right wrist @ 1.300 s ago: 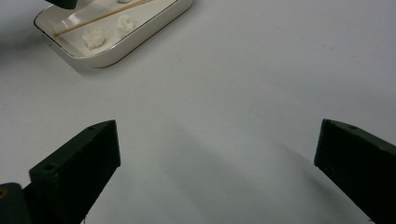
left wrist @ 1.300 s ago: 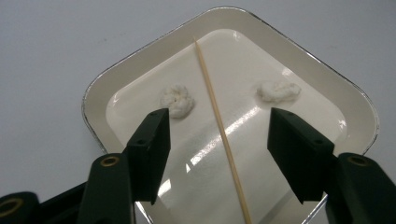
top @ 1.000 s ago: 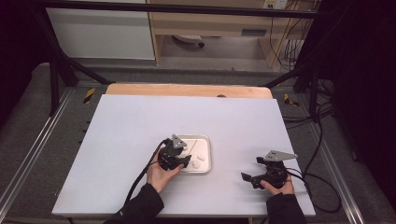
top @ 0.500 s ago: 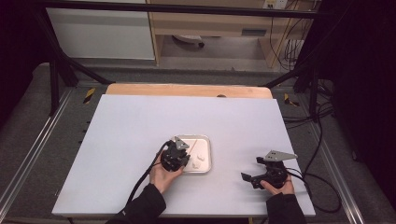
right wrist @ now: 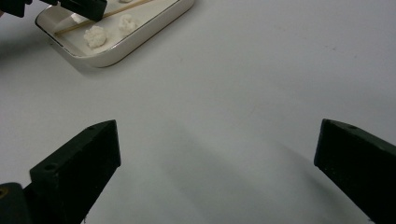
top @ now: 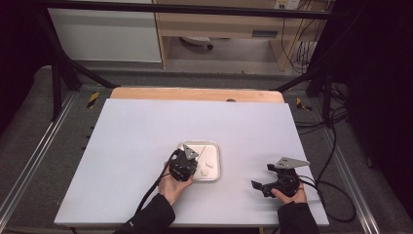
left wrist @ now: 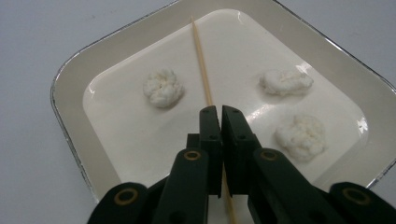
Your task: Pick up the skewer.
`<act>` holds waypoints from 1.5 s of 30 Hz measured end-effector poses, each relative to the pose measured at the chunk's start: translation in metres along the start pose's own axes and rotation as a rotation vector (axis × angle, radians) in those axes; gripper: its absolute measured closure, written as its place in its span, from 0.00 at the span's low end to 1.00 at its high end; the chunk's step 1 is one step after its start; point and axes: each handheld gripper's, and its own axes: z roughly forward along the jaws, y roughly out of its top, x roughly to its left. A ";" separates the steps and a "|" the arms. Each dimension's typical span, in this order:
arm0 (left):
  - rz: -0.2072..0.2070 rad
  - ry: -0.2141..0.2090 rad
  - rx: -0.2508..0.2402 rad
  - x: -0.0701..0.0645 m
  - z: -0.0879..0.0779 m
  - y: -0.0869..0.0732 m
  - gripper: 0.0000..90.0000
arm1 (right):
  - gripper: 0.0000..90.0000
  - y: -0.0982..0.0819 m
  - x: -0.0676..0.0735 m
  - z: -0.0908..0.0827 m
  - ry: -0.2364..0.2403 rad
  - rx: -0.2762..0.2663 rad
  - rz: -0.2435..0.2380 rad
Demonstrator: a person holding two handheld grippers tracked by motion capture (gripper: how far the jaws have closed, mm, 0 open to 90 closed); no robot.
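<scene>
Where the left gripper [left wrist: 219, 112] reaches over the near part of the white tray [left wrist: 70, 116], its jaws have just been closing and now pinch the thin wooden skewer [left wrist: 200, 56] between the pads, with almost no gap left. In the left gripper view the skewer lies flat on the tray floor, runs from under the jaws toward the far rim, and is gripped near its near end. To the left of the skewer sits one white fluffy lump [left wrist: 162, 87]; to the right sit two more, a far lump [left wrist: 286, 81] and a near lump [left wrist: 301, 135], each apart from the skewer. The tray rests on the pale table [top: 126, 146], near the middle of its near half in the high view.

The skewer judges as very light, stiff along its length, yet easily snapped by side load. Its round, smooth shaft may roll or slip in flat pads, so a hold close to one end, square across the shaft, suits it. The lumps look soft and crumbly and would likely deform under pressure.

Farther right, the right gripper [right wrist: 217, 158] hovers low over bare table, jaws spread wide with nothing between them, well apart from the tray.
</scene>
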 end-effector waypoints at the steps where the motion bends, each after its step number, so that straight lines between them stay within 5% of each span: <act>1: -0.013 0.006 -0.004 -0.001 0.000 -0.001 0.97 | 0.01 0.000 0.000 0.000 0.000 0.000 0.002; 9: -0.063 -0.001 -0.023 0.001 0.000 -0.003 0.98 | 0.01 0.000 0.000 0.000 0.000 -0.001 0.001; 18: -0.074 -0.014 -0.052 0.002 -0.003 -0.005 0.99 | 0.01 0.000 0.000 0.000 0.000 0.000 -0.001; 35: -0.034 -0.081 -0.105 0.013 -0.024 -0.004 0.99 | 0.01 0.002 0.004 0.002 -0.005 0.010 -0.025; 45: 0.018 -0.134 -0.114 0.019 -0.034 -0.004 0.99 | 0.01 0.012 0.016 0.006 -0.040 0.014 -0.103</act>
